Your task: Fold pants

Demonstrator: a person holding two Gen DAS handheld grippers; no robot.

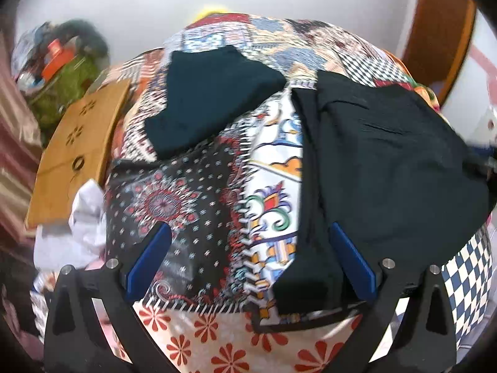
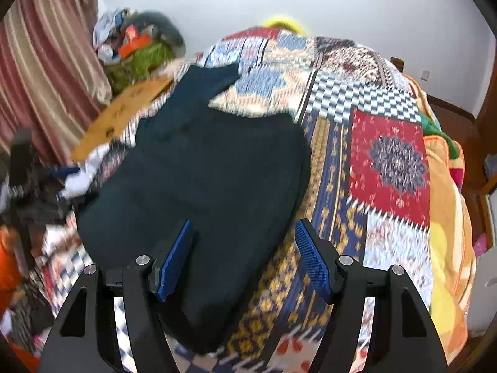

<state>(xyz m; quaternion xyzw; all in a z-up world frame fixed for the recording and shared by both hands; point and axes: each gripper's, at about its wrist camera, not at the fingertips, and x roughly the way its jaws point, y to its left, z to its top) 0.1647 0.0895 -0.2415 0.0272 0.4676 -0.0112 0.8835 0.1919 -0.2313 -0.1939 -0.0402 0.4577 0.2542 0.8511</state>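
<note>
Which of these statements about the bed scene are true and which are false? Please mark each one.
1. The pants are dark and lie on a patchwork quilt. True.
2. The right gripper is clamped shut on the pants. False: its fingers stand apart, pressing nothing.
3. A wooden board lies at the quilt's left edge. True.
4. The left gripper holds a white shirt. False: its fingers are wide apart and hold nothing.
5. The wall behind the bed is bright red. False: it is white.
</note>
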